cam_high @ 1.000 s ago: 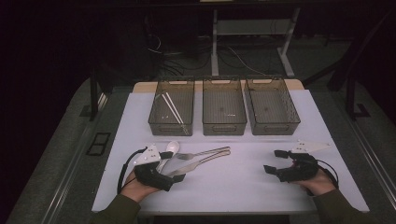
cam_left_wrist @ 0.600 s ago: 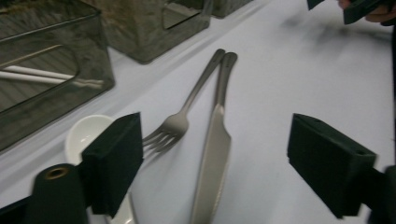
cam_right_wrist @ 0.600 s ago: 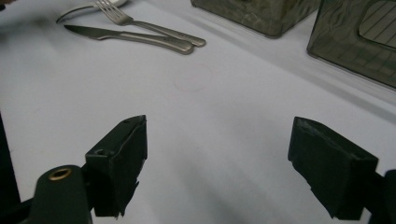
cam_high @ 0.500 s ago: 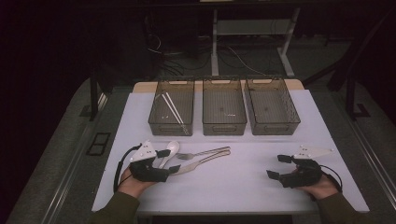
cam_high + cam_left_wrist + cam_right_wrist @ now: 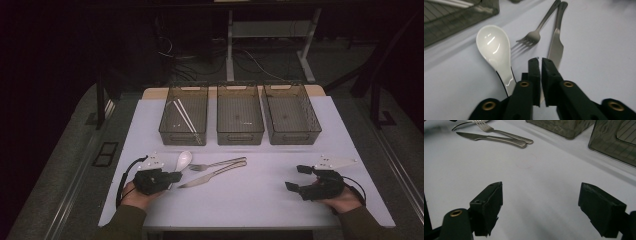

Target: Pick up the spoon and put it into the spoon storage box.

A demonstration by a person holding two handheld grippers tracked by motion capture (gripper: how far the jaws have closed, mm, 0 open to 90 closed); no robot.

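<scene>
A white ceramic spoon (image 5: 184,160) (image 5: 495,50), a metal fork (image 5: 217,164) (image 5: 534,37) and a metal knife (image 5: 210,177) (image 5: 555,47) lie side by side on the white table (image 5: 250,200). My left gripper (image 5: 175,176) (image 5: 539,60) rests at the spoon's handle end; its jaws have just been closing and now stand shut with nothing between them. The spoon's handle runs past the left jaw, and the knife blade lies behind the right one. Far to the right, my right gripper (image 5: 296,177) (image 5: 540,195) is open over bare table.
Three dark see-through bins stand in a row at the back. The left bin (image 5: 183,135) holds white chopsticks (image 5: 185,117); the middle bin (image 5: 240,136) and right bin (image 5: 292,136) look nearly bare. Open table lies between the two grippers.
My left gripper's jaws went from wide open to shut beside the spoon's handle. The cutlery has stayed put, and the right gripper has kept its wide opening.
</scene>
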